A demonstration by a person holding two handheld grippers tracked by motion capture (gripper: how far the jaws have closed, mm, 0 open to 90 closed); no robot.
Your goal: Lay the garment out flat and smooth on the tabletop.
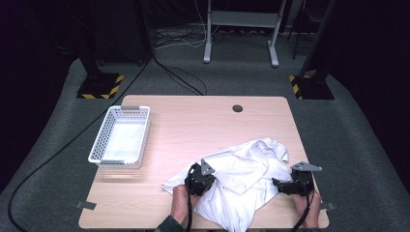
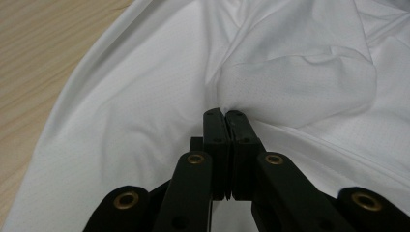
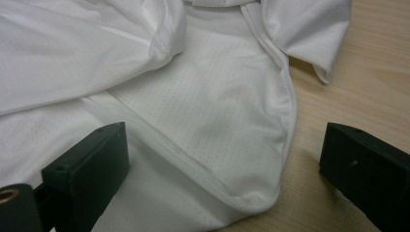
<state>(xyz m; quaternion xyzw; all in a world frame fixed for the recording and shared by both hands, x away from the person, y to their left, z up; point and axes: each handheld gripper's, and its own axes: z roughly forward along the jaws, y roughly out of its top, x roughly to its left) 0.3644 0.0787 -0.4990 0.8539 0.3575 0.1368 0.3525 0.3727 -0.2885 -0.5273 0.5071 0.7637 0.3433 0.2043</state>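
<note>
A crumpled white garment (image 1: 241, 179) lies on the near right part of the wooden table (image 1: 193, 121). My left gripper (image 1: 212, 182) sits at the garment's left side, held by a hand. In the left gripper view the left gripper (image 2: 225, 113) has its jaws pressed together, and folds of the white garment (image 2: 290, 72) pucker toward their tips. My right gripper (image 1: 276, 184) rests at the garment's right edge and points left. In the right gripper view the right gripper (image 3: 225, 140) stands open, its jaws wide apart either side of a rounded hem of the garment (image 3: 208, 121).
A white mesh basket (image 1: 99, 140) stands at the table's left side, with something white lining its bottom. A round cable hole (image 1: 237, 108) sits near the far edge. Dark carpet, stand bases and cables surround the table.
</note>
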